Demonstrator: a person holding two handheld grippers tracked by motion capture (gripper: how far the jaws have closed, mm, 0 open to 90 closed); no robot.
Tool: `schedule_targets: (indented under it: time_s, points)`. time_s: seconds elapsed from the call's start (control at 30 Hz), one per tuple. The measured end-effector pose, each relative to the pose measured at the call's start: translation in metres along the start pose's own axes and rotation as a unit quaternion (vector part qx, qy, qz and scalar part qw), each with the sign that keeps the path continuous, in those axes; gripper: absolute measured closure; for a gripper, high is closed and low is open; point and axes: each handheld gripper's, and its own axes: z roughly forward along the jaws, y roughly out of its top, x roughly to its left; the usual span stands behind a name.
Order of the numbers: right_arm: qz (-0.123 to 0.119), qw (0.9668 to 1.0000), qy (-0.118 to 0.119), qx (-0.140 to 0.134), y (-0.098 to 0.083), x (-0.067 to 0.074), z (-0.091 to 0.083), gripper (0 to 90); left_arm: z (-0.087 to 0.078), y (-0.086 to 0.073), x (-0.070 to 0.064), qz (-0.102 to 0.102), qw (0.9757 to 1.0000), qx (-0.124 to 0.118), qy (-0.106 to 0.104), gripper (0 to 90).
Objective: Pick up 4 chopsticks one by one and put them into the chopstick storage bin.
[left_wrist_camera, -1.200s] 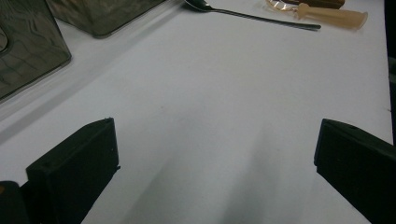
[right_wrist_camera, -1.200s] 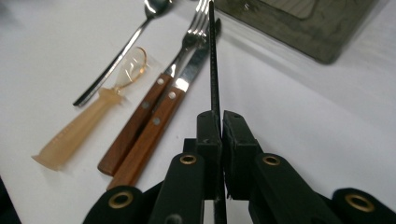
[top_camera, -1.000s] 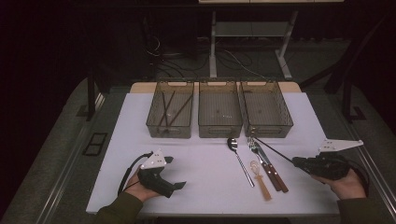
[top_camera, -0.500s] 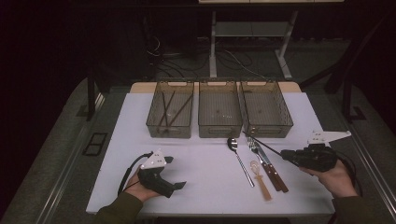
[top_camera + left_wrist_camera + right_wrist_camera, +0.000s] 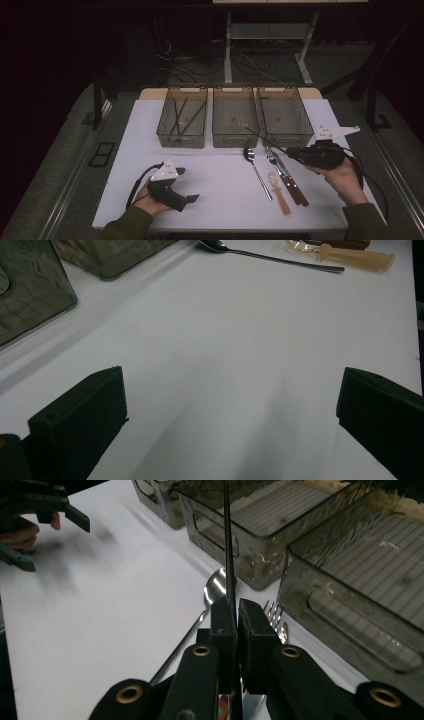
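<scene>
My right gripper (image 5: 294, 154) (image 5: 236, 611) is shut on a thin black chopstick (image 5: 269, 142) (image 5: 228, 555). It holds the stick off the table, and the stick points up-left over the front wall of the middle bin (image 5: 235, 139). The left bin (image 5: 181, 140) holds several dark chopsticks (image 5: 179, 116). My left gripper (image 5: 186, 185) (image 5: 230, 405) rests on the white table near the front left, jaws wide apart with nothing between them.
A third bin (image 5: 286, 141) stands at the right of the row. A spoon (image 5: 257, 169), a fork (image 5: 271, 156), a brown-handled knife (image 5: 292, 185) and a tan-handled utensil (image 5: 280, 194) lie on the white mat (image 5: 215, 165) below the bins.
My right gripper has moved left and up with the chopstick, from the table's right edge toward the bins. The left gripper has stayed put.
</scene>
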Motion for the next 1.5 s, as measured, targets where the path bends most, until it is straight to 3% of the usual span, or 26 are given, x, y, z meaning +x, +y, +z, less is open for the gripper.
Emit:
schedule_targets:
  time_s: [0.53, 1.13, 1.5]
  points:
    - [-0.007, 1.0000, 0.004, 0.000, 0.040, 0.012, 0.046, 85.9, 0.000, 0.000, -0.001, -0.001, 1.0000, -0.002, -0.001, 0.0]
    - [-0.018, 0.9997, -0.009, 0.017, 0.095, 0.026, 0.099, 85.9, 0.000, 0.000, -0.001, -0.002, 1.0000, -0.008, -0.003, 0.0]
    - [-0.012, 0.9994, -0.018, 0.025, 0.123, 0.035, 0.136, 85.9, 0.000, 0.001, -0.001, 0.002, 1.0000, -0.007, -0.004, 0.0]
